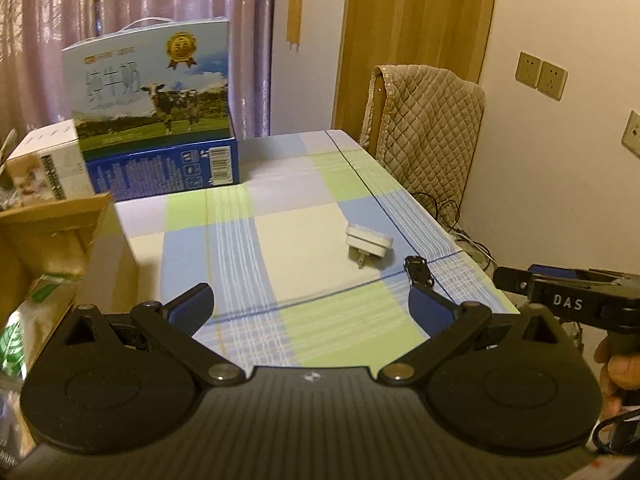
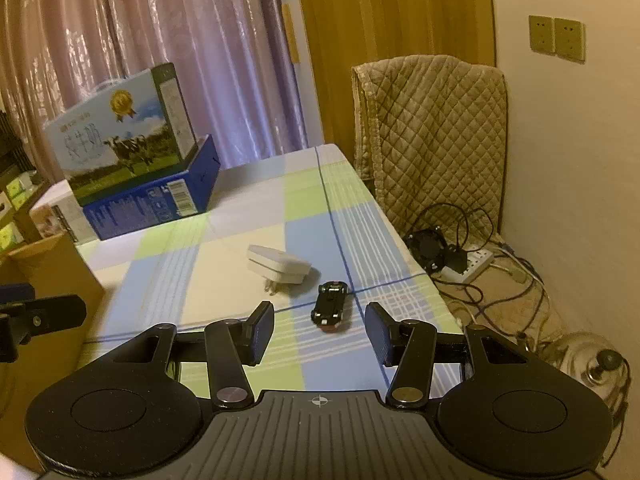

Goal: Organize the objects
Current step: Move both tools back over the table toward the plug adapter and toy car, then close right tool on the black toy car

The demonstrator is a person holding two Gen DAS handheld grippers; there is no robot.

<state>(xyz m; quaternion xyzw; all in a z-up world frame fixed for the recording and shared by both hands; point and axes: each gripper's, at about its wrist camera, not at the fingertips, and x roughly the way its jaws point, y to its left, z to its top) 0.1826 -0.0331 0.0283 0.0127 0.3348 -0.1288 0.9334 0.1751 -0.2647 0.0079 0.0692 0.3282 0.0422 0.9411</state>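
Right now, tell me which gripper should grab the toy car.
Right. The toy car lies just ahead of the open right gripper, nearly between its fingers; the open left gripper sits further left.

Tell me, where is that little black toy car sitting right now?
The toy car lies on the checked tablecloth near the table's right edge, just right of the white plug adapter. In the right wrist view it sits just ahead of the open right gripper, untouched.
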